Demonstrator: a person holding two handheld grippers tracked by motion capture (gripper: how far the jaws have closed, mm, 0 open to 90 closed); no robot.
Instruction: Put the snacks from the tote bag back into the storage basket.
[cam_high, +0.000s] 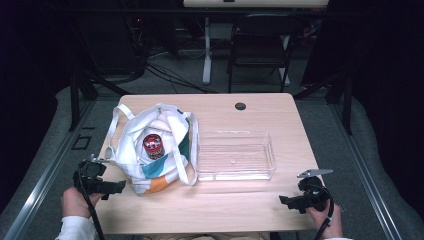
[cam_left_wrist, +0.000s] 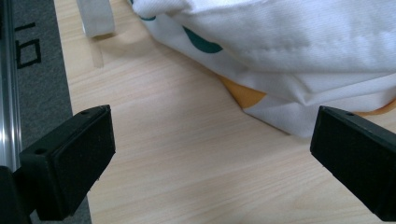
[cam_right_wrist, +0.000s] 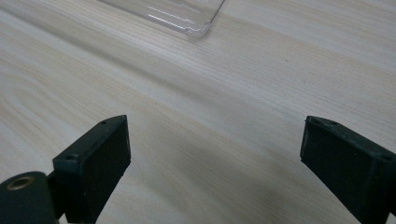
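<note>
A white tote bag with teal and orange patches lies open on the left of the wooden table. A red-labelled can stands inside it. A clear plastic tray sits empty to the bag's right. My left gripper is at the front left, just left of the bag's lower corner. In the left gripper view it stands open, jaws wide apart over bare wood, with the bag just beyond. My right gripper rests at the front right, below the tray. It is open with nothing between its jaws, the tray's corner ahead.
A round dark grommet sits in the table's far edge. Behind the table stand a black folding chair and a white desk leg. The bag's straps trail toward the left edge. A metal rail borders the table's left.
</note>
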